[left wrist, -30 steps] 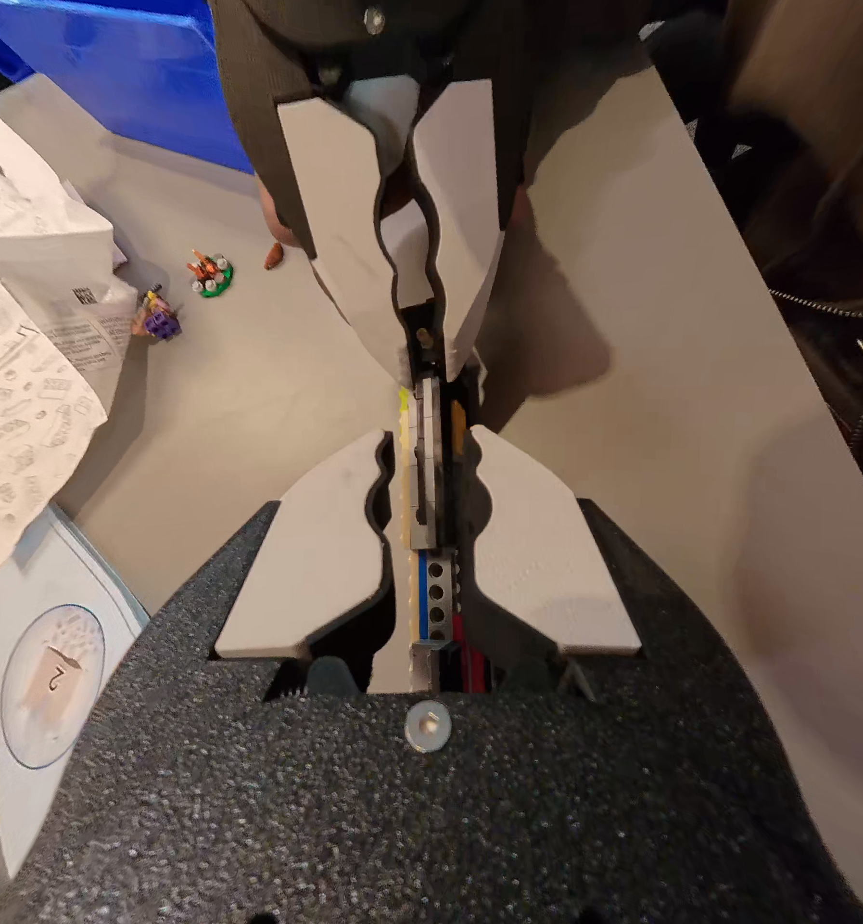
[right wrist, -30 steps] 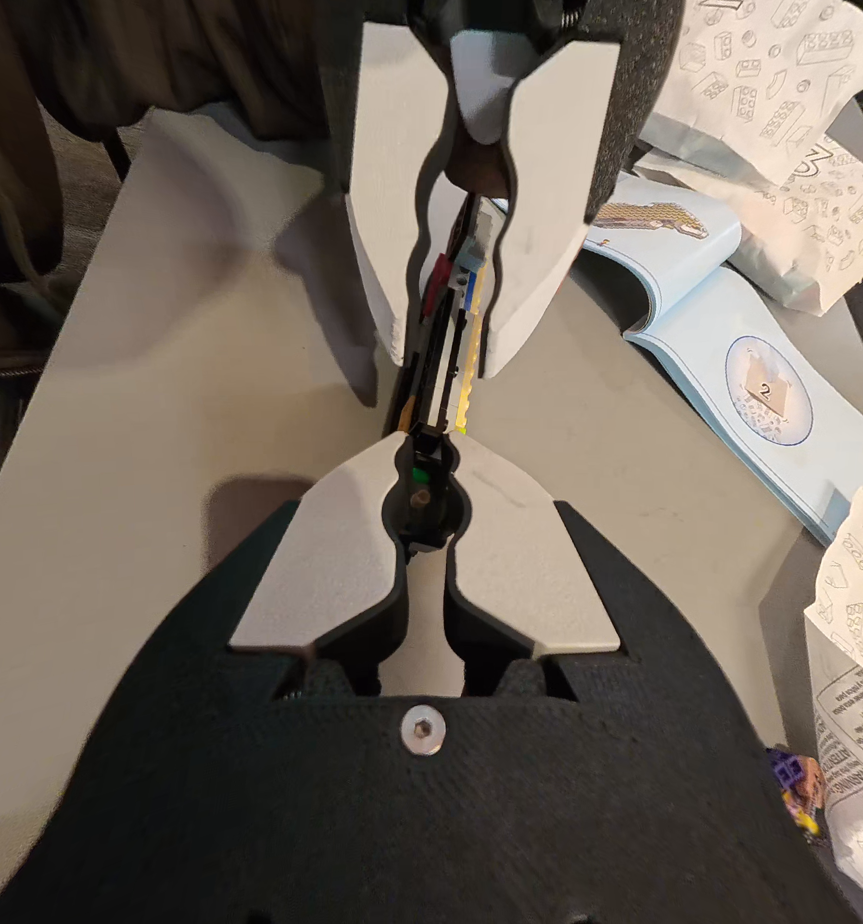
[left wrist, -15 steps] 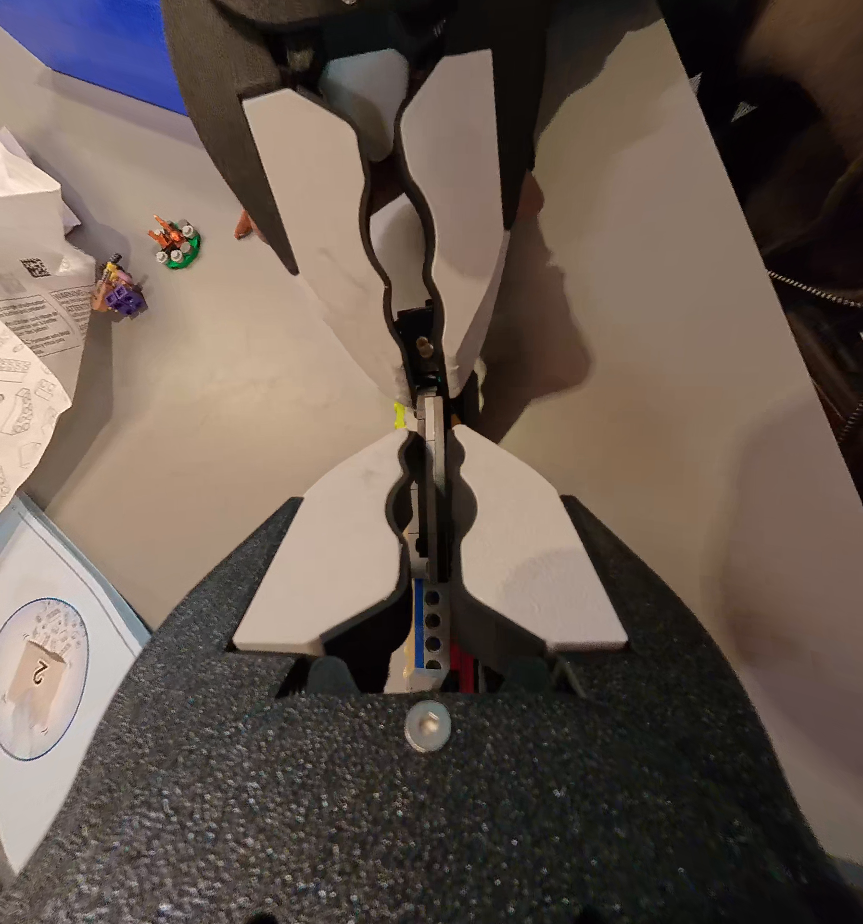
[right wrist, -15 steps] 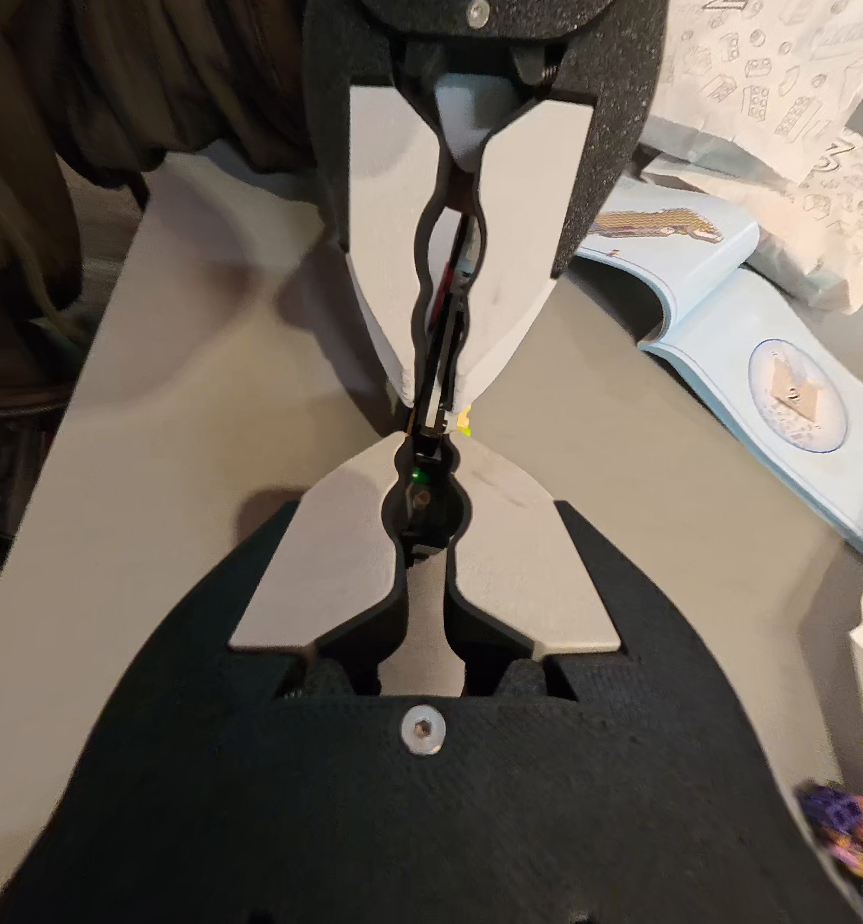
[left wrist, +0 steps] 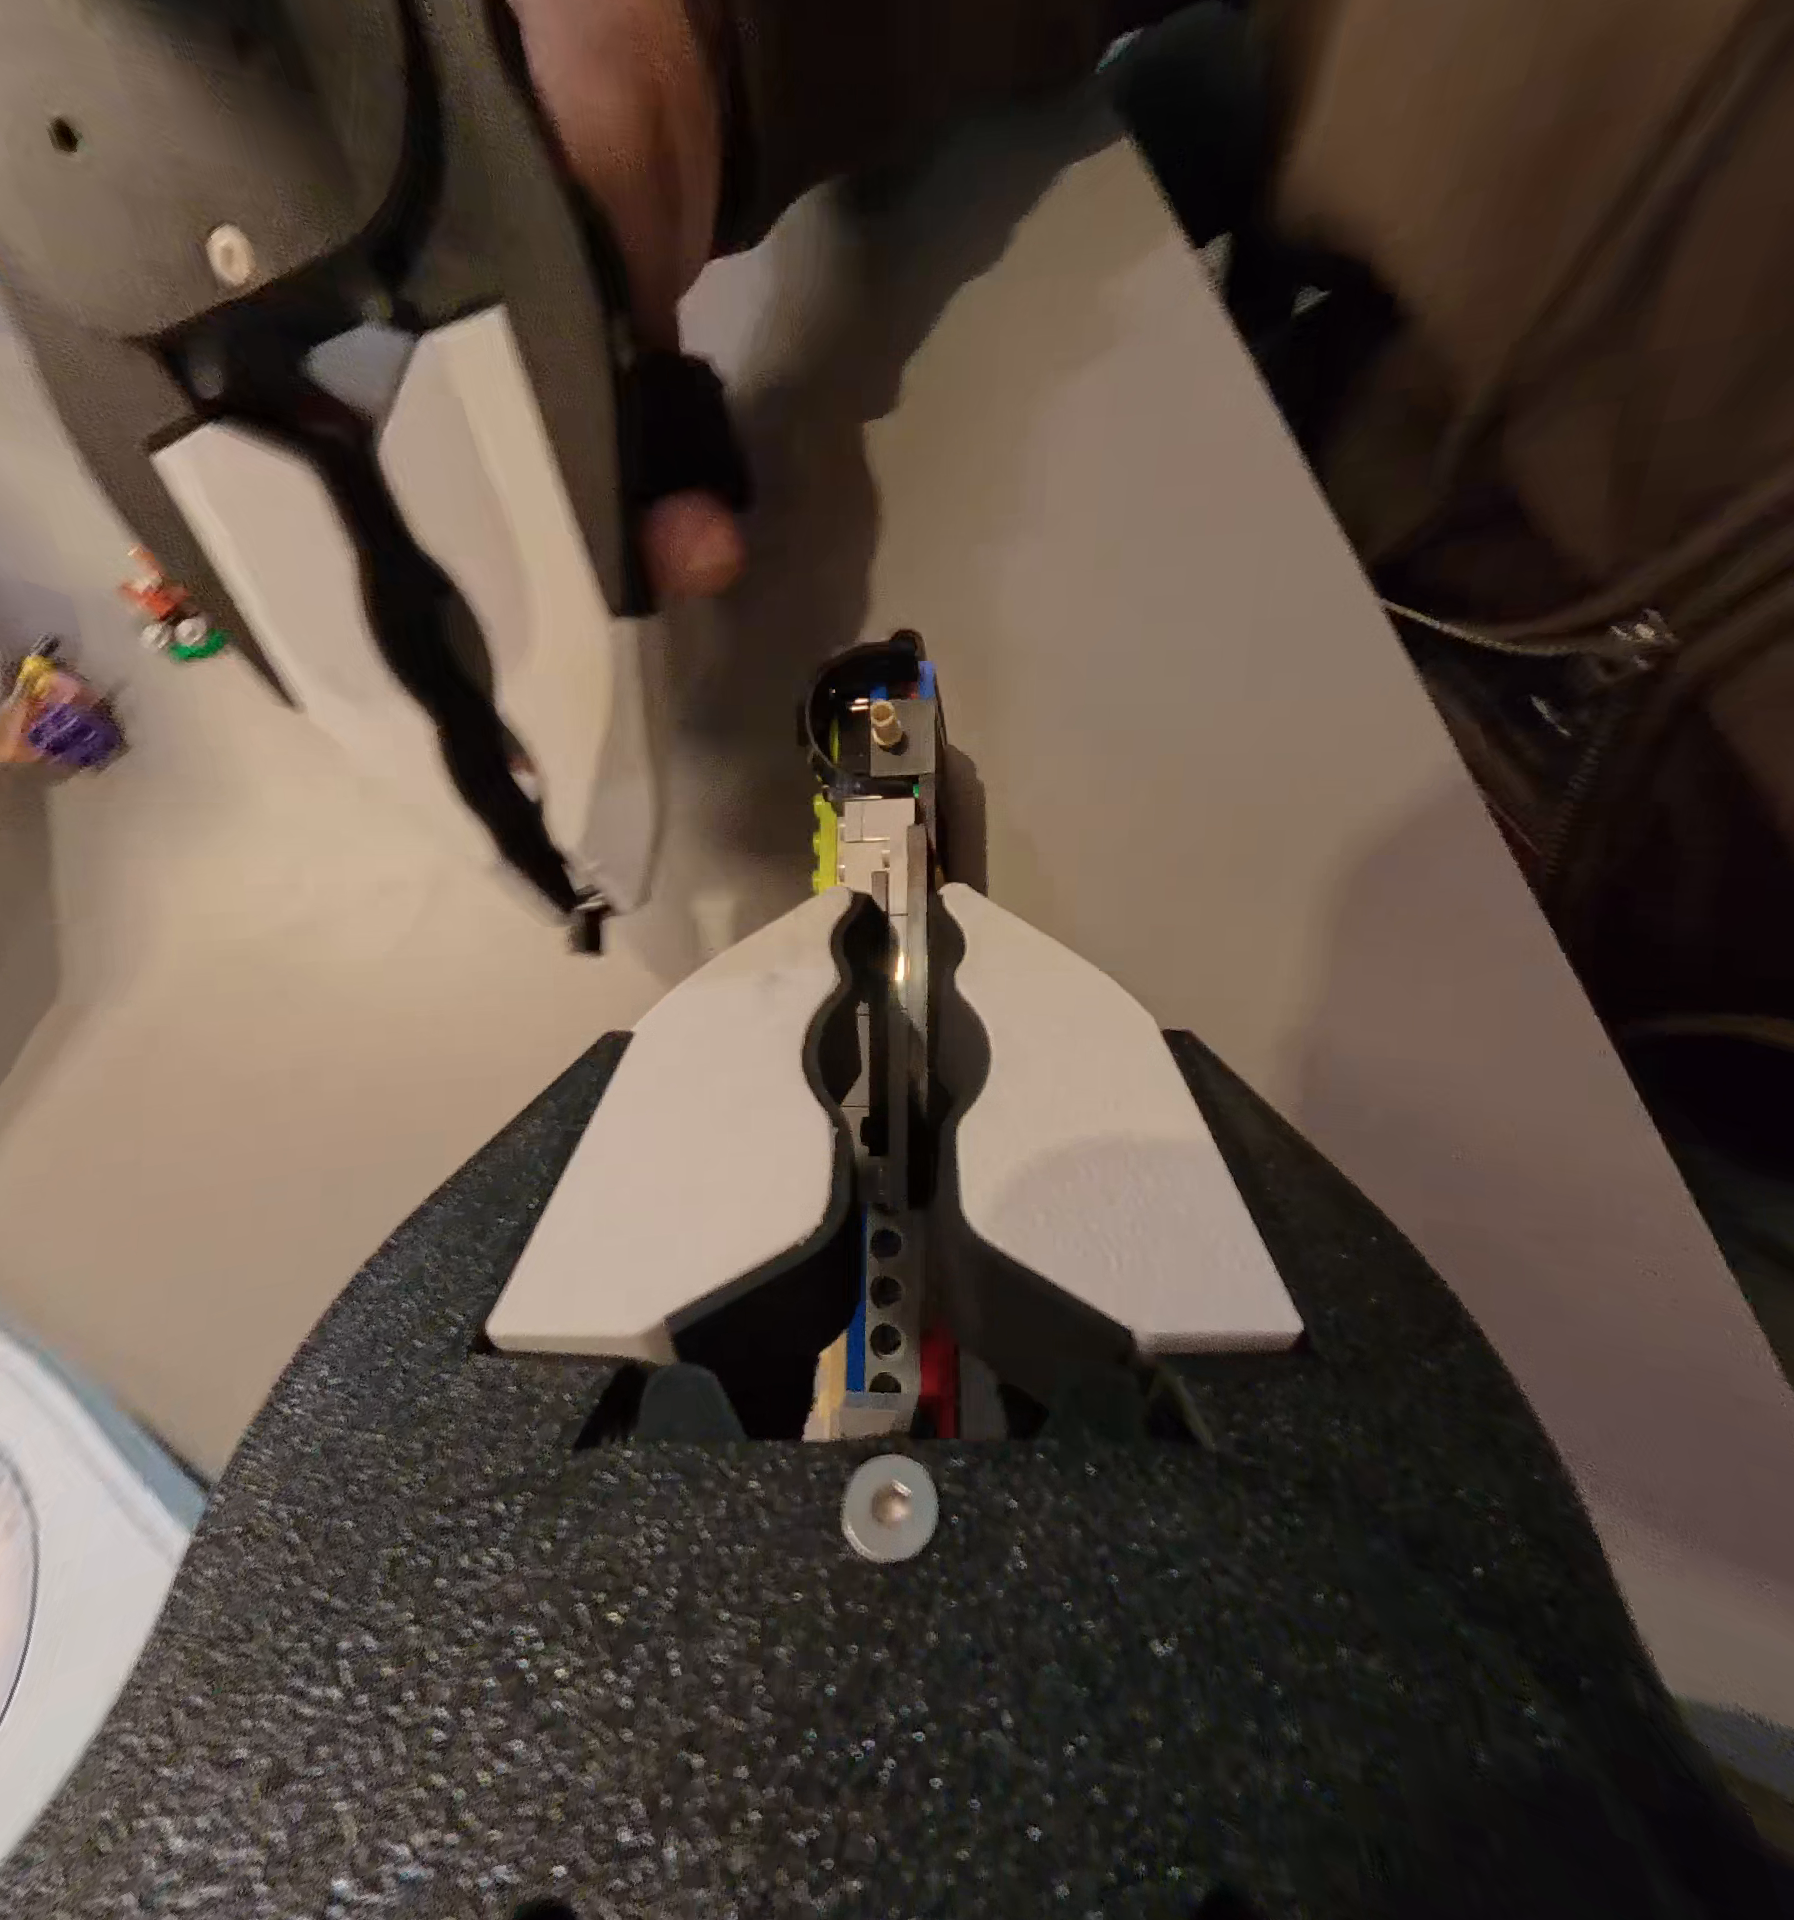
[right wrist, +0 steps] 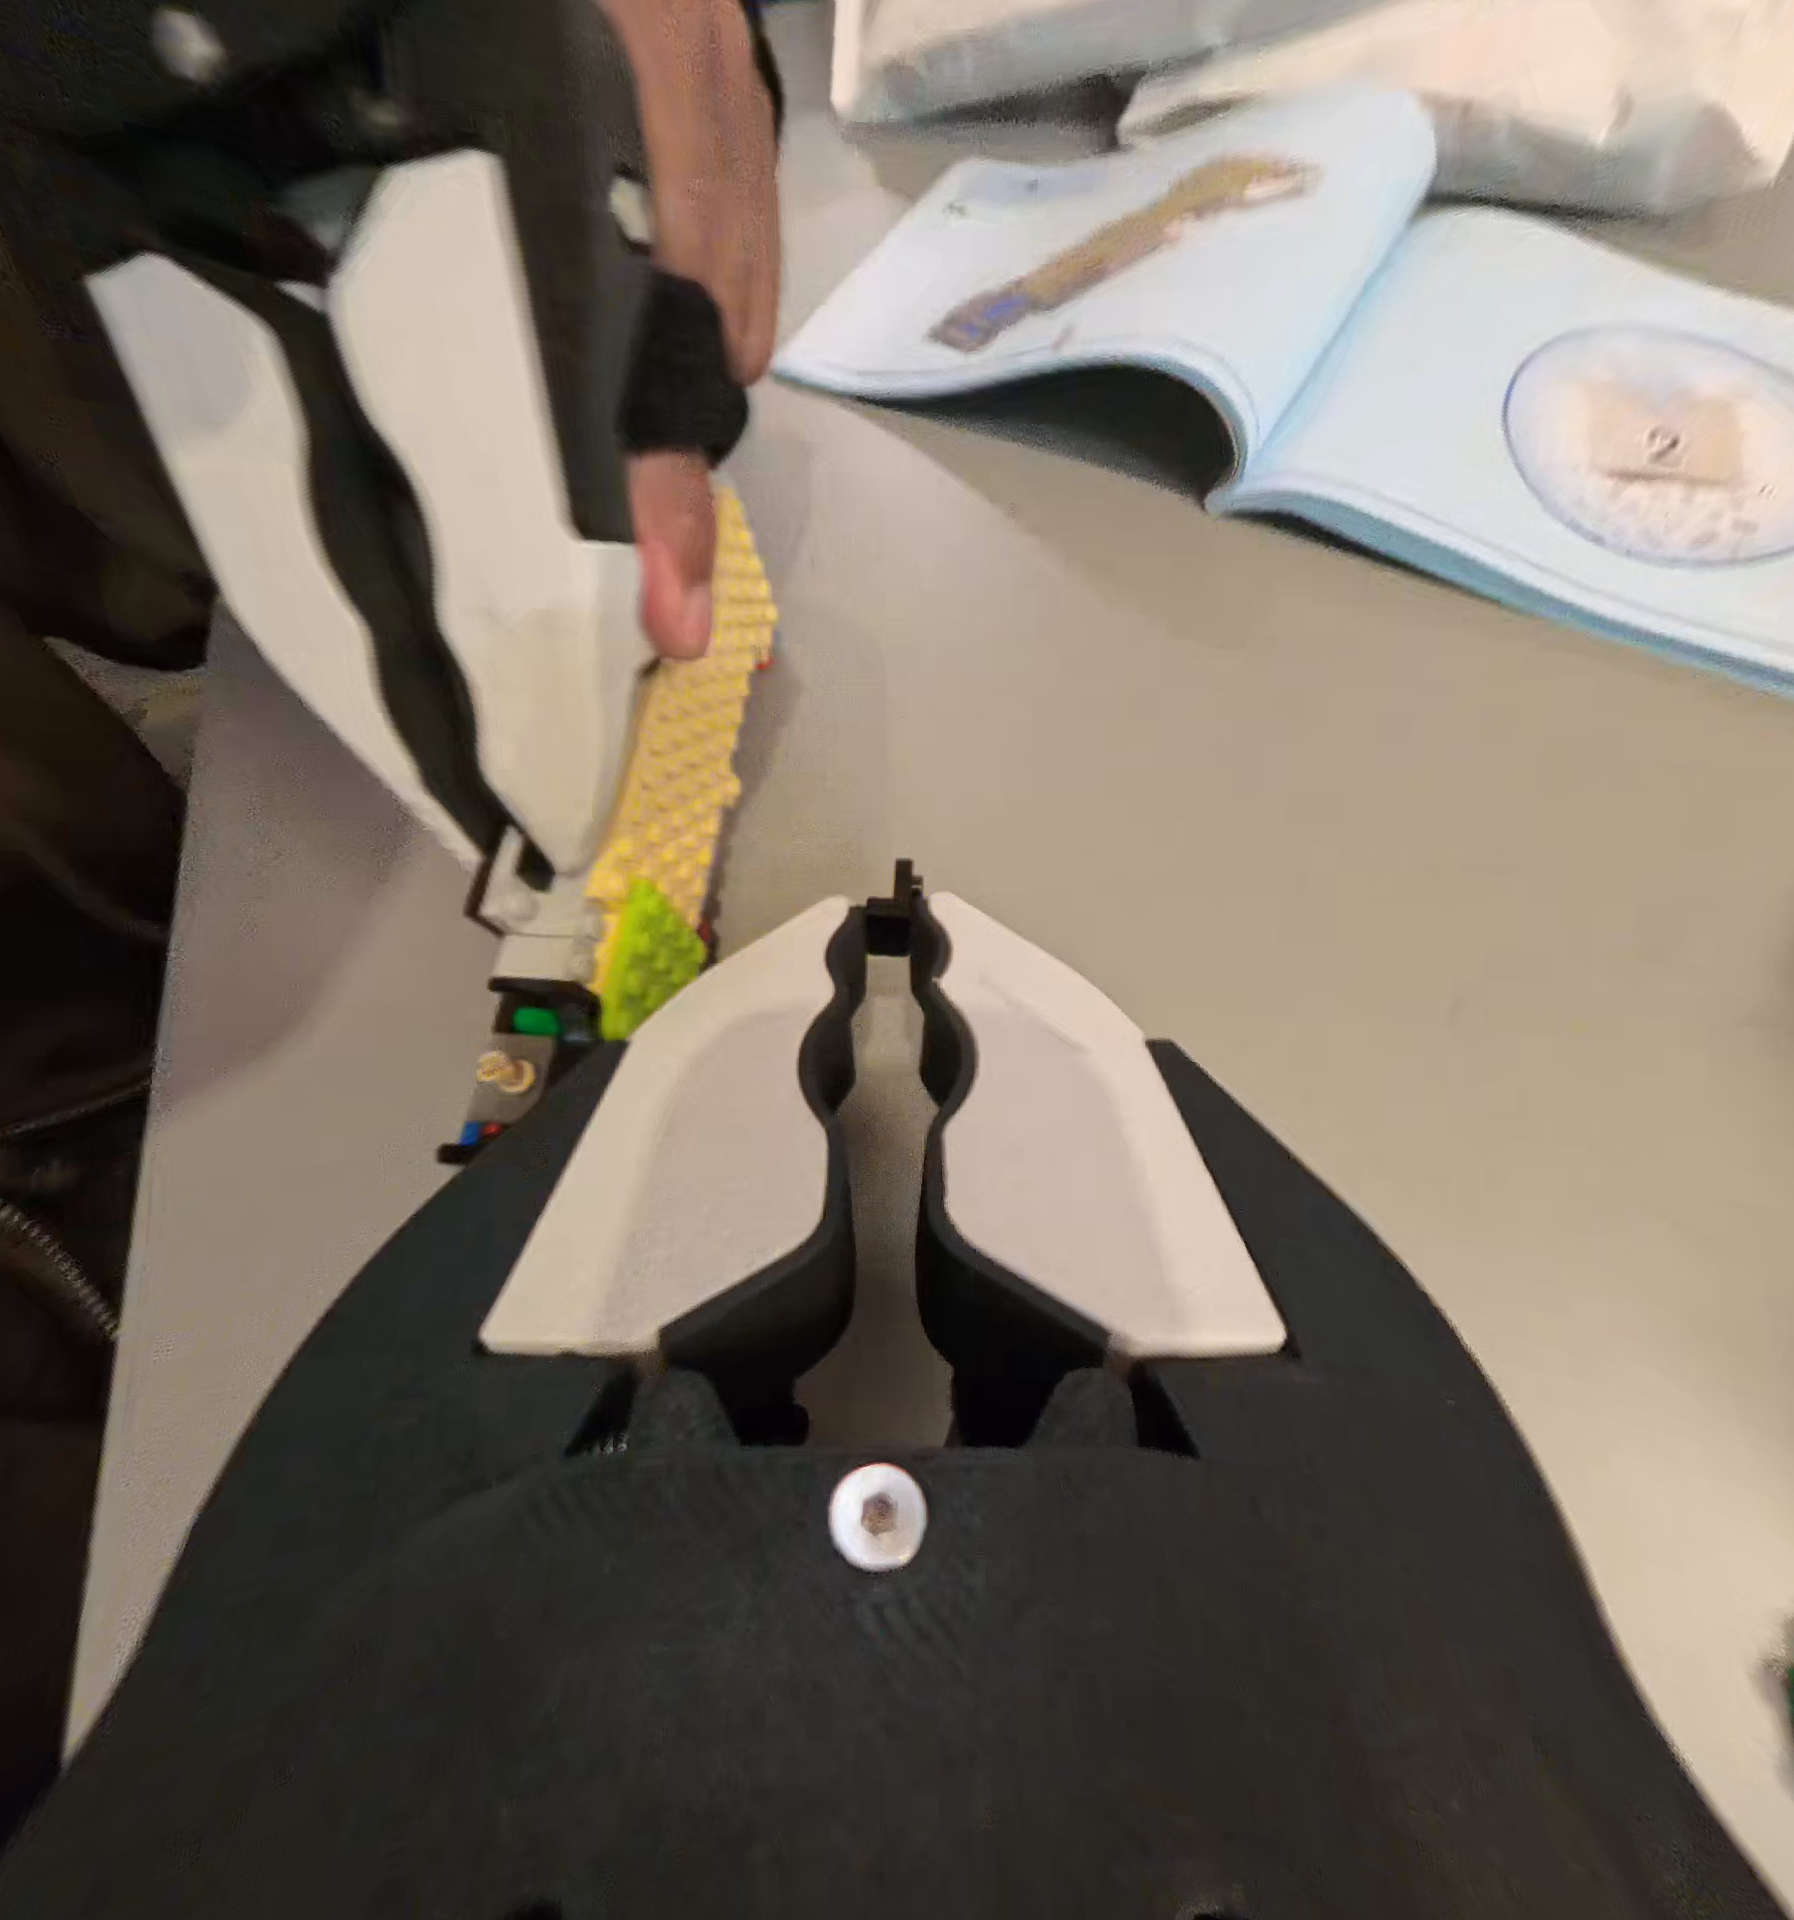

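Long studded yellow brick model [right wrist: 680, 748] clamped edge-up in left gripper [left wrist: 895, 904], above grey table [right wrist: 1184, 831]. Right gripper [right wrist: 891, 914], pinching small black brick piece [right wrist: 888, 920], right of model. Open light-blue booklet [right wrist: 1392, 343] behind, rightward.

Dim, warm indoor light, with motion blur in both wrist views.
Soft shadows fall on the bench [left wrist: 1132, 644]; the far gripper, hand [right wrist: 706, 208] and booklet [right wrist: 1392, 343] smear, the wide lens bends straight edges, and a small glint shows between the near jaws.

Table [right wrist: 1236, 831] looks smooth and matt, the brick model [right wrist: 685, 727] is studded plastic, booklet [right wrist: 1444, 343] is glossy paper.
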